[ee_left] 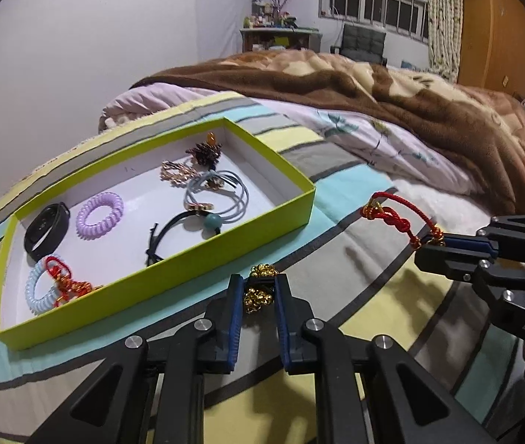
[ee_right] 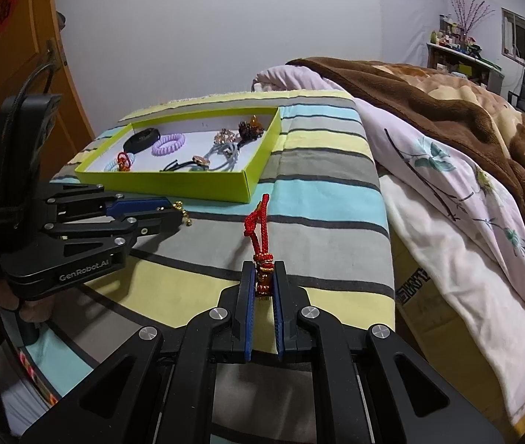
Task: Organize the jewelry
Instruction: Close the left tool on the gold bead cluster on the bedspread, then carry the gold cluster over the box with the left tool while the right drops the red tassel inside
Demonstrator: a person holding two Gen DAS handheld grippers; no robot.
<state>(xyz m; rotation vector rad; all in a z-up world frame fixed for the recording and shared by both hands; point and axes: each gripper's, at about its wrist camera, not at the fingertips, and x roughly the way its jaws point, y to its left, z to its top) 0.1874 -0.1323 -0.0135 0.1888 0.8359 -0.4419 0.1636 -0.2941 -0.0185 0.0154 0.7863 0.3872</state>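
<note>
Sitting at left on the striped bedspread (ee_left: 366,273), green tray (ee_left: 173,288) holds hair ties and bracelets. Left gripper (ee_left: 258,288), just beside the tray's near wall, pinches a gold bell cluster (ee_left: 260,290) between its fingers. Right gripper (ee_right: 262,277), further right and clear of the tray, clamps one beaded end of a red knotted cord (ee_right: 257,231), which rises free above the bedspread.

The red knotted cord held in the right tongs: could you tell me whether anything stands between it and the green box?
Nothing visible does. The red knotted cord, held by the right tongs, faces bare striped bedding up to the green box. Only the box's near wall must be cleared. The left tongs, holding gold beads, sit off to the side.
</note>
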